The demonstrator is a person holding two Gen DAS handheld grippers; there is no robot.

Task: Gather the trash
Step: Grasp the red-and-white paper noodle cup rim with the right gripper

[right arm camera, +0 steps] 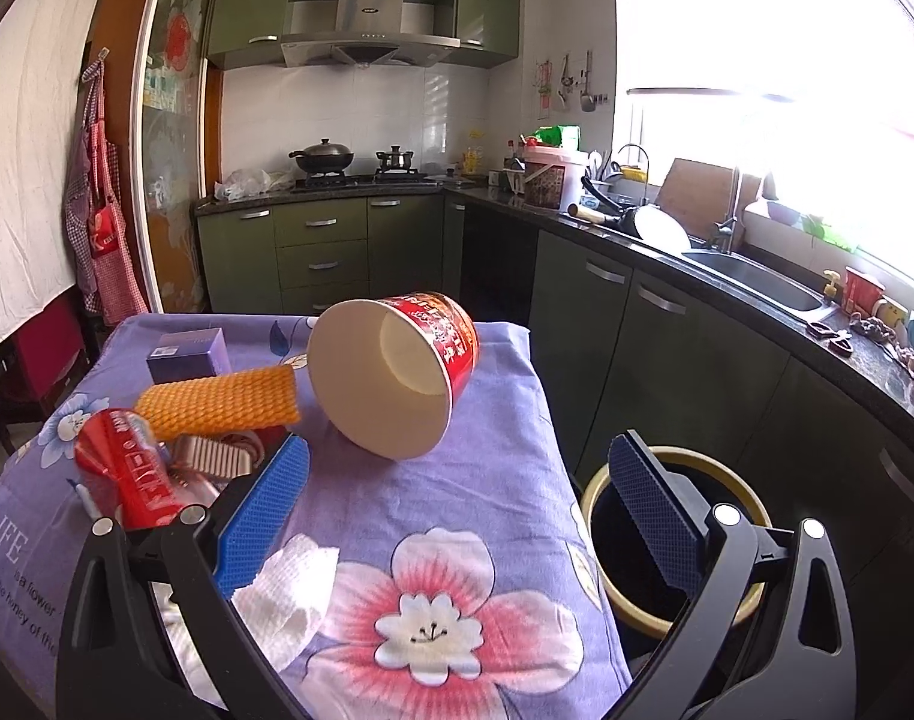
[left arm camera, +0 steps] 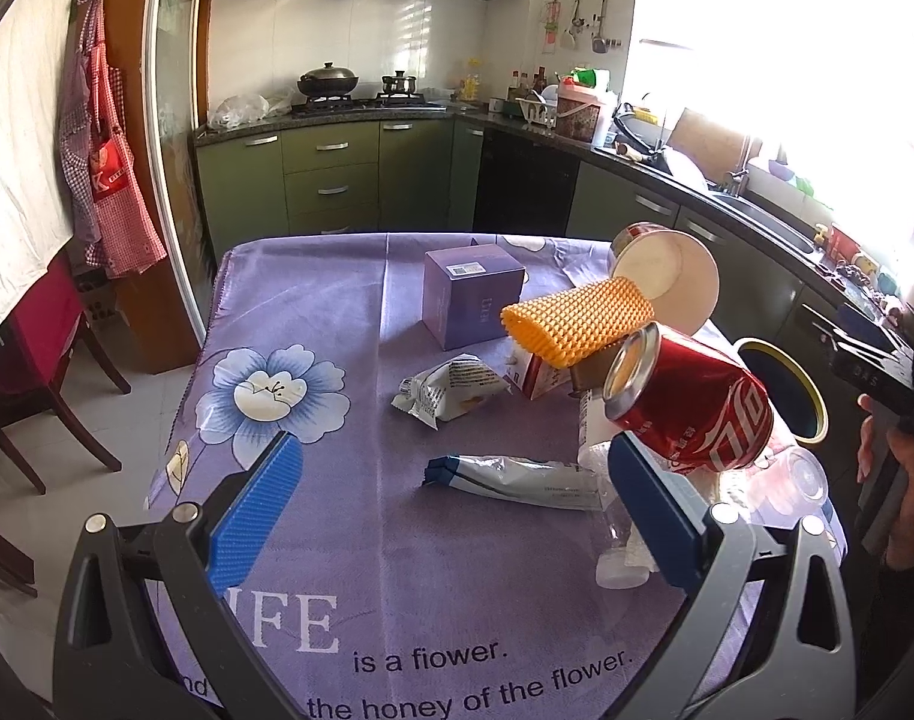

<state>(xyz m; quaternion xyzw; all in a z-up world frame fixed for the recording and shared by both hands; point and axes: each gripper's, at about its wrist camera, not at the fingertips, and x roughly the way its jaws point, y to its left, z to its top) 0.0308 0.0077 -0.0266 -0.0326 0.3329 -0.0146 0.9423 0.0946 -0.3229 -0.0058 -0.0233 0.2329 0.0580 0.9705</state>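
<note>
In the left wrist view, my left gripper [left arm camera: 457, 510] is open over the purple tablecloth [left arm camera: 349, 540], nothing between its blue pads. A red cola can [left arm camera: 691, 408] lies tilted just beyond its right finger, on a clear plastic bottle [left arm camera: 799, 474]. A flattened tube [left arm camera: 517, 480], a crumpled snack wrapper [left arm camera: 451, 390], orange foam mesh [left arm camera: 577, 324] and a paper bowl [left arm camera: 667, 276] lie ahead. My right gripper [right arm camera: 460, 516] is open above the table's right edge. Its right finger hangs over the yellow-rimmed trash bin [right arm camera: 595, 498]. The red bowl [right arm camera: 397, 372] lies on its side ahead, a white tissue [right arm camera: 289, 600] under the left finger.
A purple box [left arm camera: 472, 300] stands mid-table. The trash bin [left arm camera: 820, 414] sits on the floor against the table's right side. Green cabinets and a dark counter with a sink [right arm camera: 757, 282] run along the right. A wooden chair [left arm camera: 37, 360] stands at the left.
</note>
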